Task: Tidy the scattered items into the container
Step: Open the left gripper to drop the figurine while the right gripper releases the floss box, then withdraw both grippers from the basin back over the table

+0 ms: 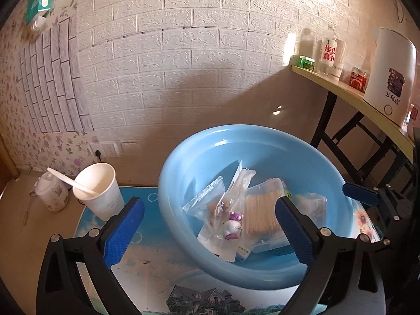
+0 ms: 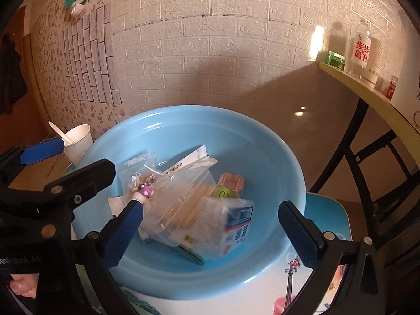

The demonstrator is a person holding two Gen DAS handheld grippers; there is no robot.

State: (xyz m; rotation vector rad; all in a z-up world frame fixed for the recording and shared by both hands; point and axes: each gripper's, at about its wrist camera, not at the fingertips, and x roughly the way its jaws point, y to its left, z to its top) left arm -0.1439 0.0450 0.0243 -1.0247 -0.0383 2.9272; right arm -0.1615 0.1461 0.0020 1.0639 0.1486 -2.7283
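Observation:
A light blue plastic basin (image 1: 183,162) (image 2: 262,136) sits on a small printed table. In it lie several items: a clear box of toothpicks (image 1: 262,212) (image 2: 183,204), clear snack bags (image 1: 210,197) (image 2: 147,168), a white sachet (image 1: 242,177) (image 2: 194,160), a small purple and white toy (image 1: 232,225) (image 2: 145,191) and a blue and white packet (image 2: 239,223). My left gripper (image 1: 207,232) is open and empty over the basin's near rim. My right gripper (image 2: 210,233) is open and empty above the basin, to the right of the left gripper (image 2: 65,162).
A white paper cup (image 1: 101,189) (image 2: 78,141) with a plastic spoon stands left of the basin on the printed table (image 1: 147,262). A white jar (image 1: 51,194) sits on the floor behind. A shelf (image 1: 341,86) at right holds bottles and a white kettle (image 1: 391,73).

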